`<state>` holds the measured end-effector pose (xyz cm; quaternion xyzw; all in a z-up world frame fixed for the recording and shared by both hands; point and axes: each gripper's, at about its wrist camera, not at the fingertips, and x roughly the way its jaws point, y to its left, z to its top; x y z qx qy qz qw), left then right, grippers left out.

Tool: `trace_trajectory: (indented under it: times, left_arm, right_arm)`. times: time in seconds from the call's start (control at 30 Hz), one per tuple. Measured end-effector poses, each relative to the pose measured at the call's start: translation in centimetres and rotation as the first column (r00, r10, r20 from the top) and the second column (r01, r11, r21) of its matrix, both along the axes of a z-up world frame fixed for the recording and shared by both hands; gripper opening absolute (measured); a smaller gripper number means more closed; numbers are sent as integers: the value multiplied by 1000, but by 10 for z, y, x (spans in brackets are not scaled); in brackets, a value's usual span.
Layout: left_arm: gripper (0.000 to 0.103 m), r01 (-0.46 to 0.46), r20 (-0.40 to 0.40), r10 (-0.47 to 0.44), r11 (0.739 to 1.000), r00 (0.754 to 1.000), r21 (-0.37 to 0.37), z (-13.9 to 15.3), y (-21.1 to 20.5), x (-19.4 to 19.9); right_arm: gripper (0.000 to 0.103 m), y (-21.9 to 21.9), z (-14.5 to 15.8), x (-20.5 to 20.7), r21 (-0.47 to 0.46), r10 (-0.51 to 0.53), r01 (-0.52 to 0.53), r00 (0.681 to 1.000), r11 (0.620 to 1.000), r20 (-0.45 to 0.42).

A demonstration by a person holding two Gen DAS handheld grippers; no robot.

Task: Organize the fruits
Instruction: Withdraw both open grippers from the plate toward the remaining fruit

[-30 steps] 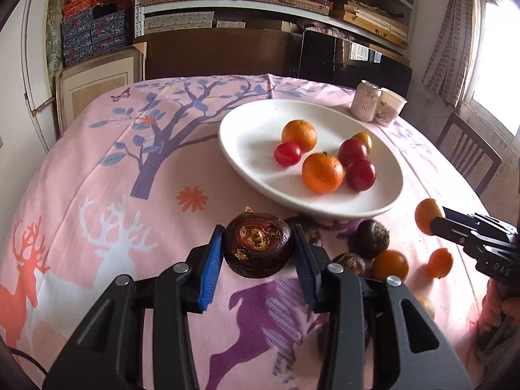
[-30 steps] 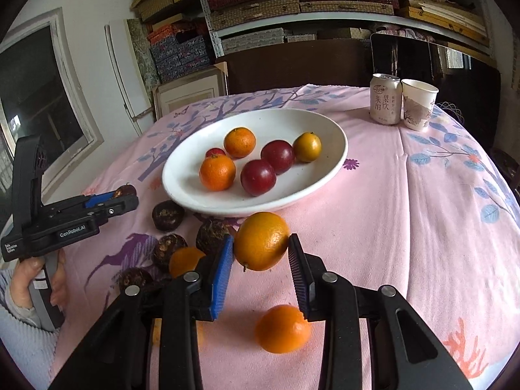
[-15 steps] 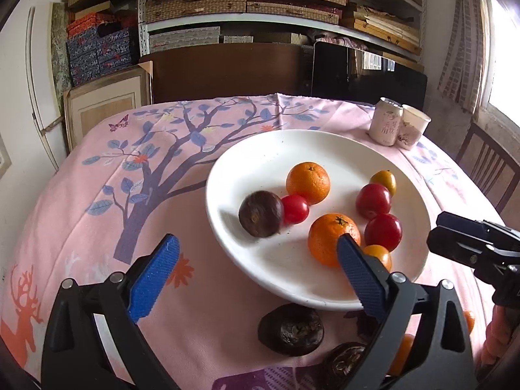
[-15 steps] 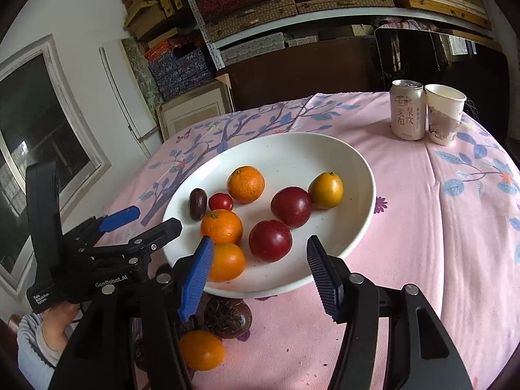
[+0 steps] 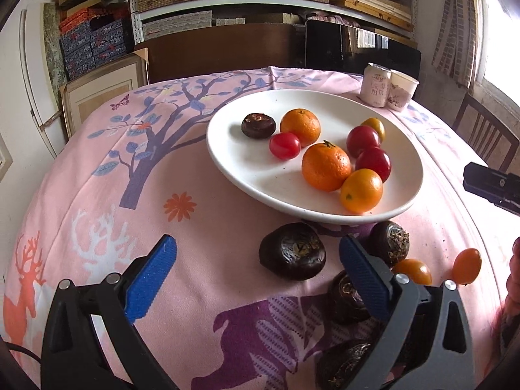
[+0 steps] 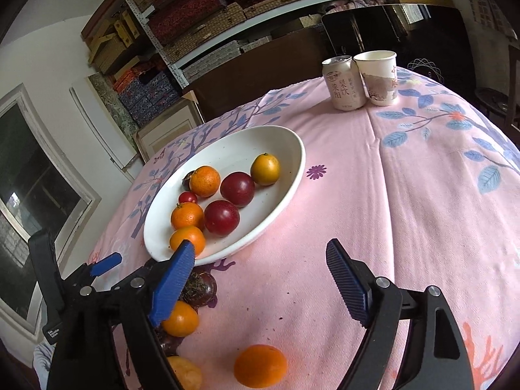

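Both our tools gape wide and hold nothing. Ahead of our left tool (image 5: pixel 256 276) a chestnut (image 5: pixel 292 255) sits on the counter (image 5: pixel 97 201), the plate (image 5: pixel 234 159) of fruit beyond. An orange (image 6: pixel 260 365) lies between our right tool's (image 6: pixel 260 279) fingers.

left tongs (image 5: pixel 256 265) open, empty | dark fruit (image 5: pixel 292 255) between tips | plate (image 5: pixel 247 162) beyond

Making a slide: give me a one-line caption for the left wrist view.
Open left gripper hovers near a dark water chestnut beside the white fruit plate.
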<state>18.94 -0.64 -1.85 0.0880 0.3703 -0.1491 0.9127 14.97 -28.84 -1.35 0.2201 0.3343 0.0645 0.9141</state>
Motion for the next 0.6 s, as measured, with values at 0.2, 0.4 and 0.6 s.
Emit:
trace_trajectory:
  times: [0.2, 0.4, 0.6]
  left_arm:
    - [98, 7, -40, -3, 997, 999, 82, -12, -11, 11]
    - [99, -1, -107, 12, 995, 994, 104, -22, -13, 31]
    - [99, -71, -116, 84, 991, 990, 109, -23, 26, 22]
  right_arm:
    - [84, 3, -2, 2, -8, 10, -10, 1000, 1000, -17]
    - [85, 7, -4, 4, -15, 19, -19, 999, 1000, -35]
    - [85, 6, -6, 4, -15, 17, -18, 999, 1000, -40]
